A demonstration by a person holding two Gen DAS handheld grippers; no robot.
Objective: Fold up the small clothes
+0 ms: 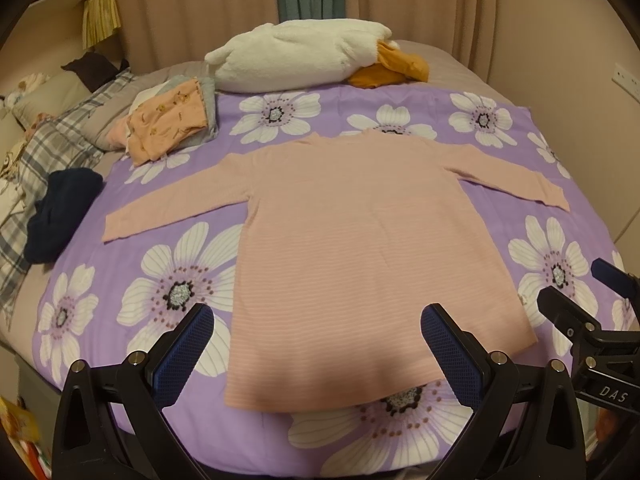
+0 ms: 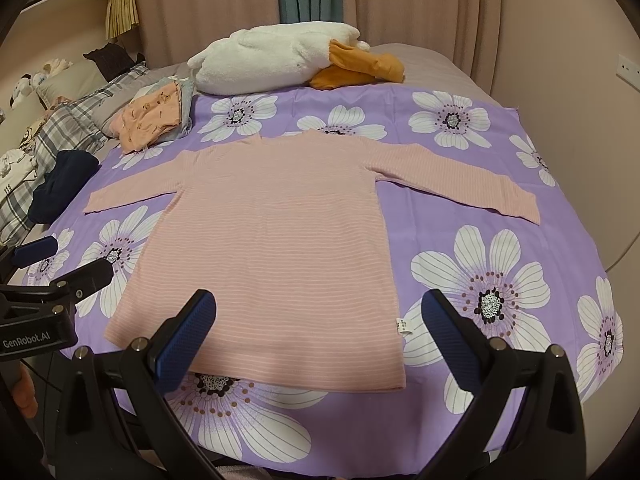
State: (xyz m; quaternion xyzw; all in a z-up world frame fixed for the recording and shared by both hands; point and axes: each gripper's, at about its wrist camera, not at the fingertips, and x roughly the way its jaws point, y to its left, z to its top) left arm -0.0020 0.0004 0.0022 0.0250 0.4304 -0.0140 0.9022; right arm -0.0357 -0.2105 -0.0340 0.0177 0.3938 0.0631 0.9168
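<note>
A pink, faintly striped long-sleeved knit top is lying flat, sleeves spread, on the purple flower-print bed cover. The left gripper and right gripper are both hovering near its hem, jaws wide apart and holding nothing. Folding looks not yet begun; the next move likely calls for pinching a sleeve or side edge.

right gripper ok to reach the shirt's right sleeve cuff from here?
Probably yes. The right gripper has its jaws open and empty, and the sleeve cuff lies flat on the purple floral sheet with nothing on or around it.
</note>
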